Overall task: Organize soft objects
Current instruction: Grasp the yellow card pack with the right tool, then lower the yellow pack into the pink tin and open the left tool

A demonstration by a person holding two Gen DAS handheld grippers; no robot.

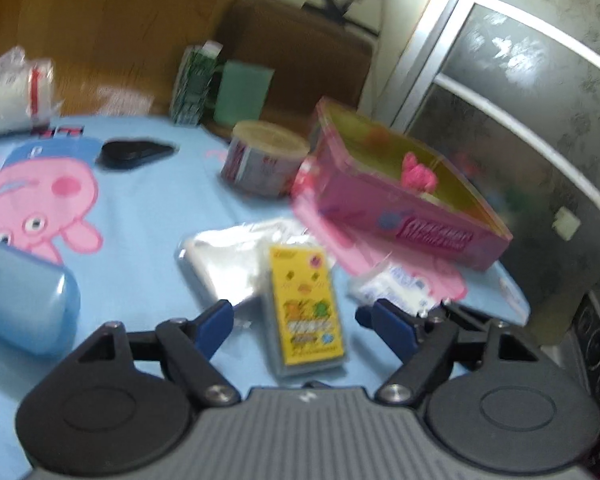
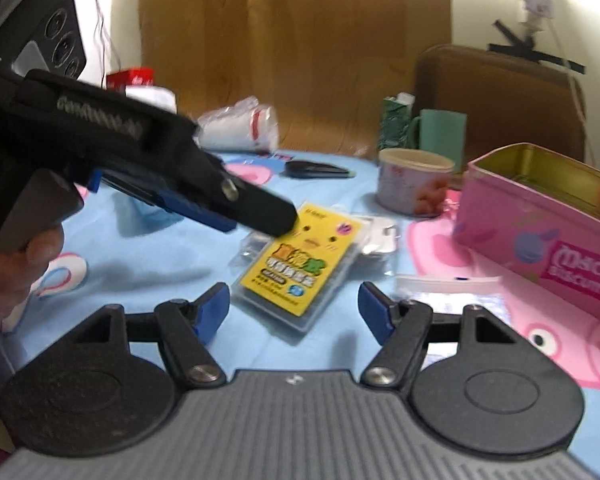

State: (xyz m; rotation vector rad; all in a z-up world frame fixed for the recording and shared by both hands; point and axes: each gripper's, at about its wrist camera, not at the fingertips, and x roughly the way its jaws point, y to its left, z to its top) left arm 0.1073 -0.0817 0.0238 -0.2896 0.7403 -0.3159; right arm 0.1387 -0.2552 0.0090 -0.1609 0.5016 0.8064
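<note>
A yellow packet with a chick face (image 1: pixel 306 308) (image 2: pixel 300 264) lies flat on the light blue cartoon tablecloth (image 1: pixel 140 220). My left gripper (image 1: pixel 300 320) is open and straddles the packet's near end, its blue pads clear of both sides. In the right wrist view the left gripper (image 2: pixel 268 216) reaches in from the upper left, tips over the packet's far corner, with a hand (image 2: pixel 12 268) on its grip. My right gripper (image 2: pixel 294 306) is open just short of the packet, holding nothing. A crumpled clear bag (image 1: pixel 224 264) lies under the packet. A pink soft thing (image 1: pixel 418 174) sits inside the open pink tin (image 1: pixel 400 216) (image 2: pixel 540 220).
A small white sachet (image 1: pixel 396 288) (image 2: pixel 448 288) lies beside the tin. Behind are a round tub (image 1: pixel 264 160) (image 2: pixel 414 184), a black flat item (image 1: pixel 134 152), a green carton (image 1: pixel 192 84), a green cup (image 2: pixel 440 128) and a bagged white roll (image 1: pixel 16 96) (image 2: pixel 240 124). A blue case (image 1: pixel 24 308) lies at left.
</note>
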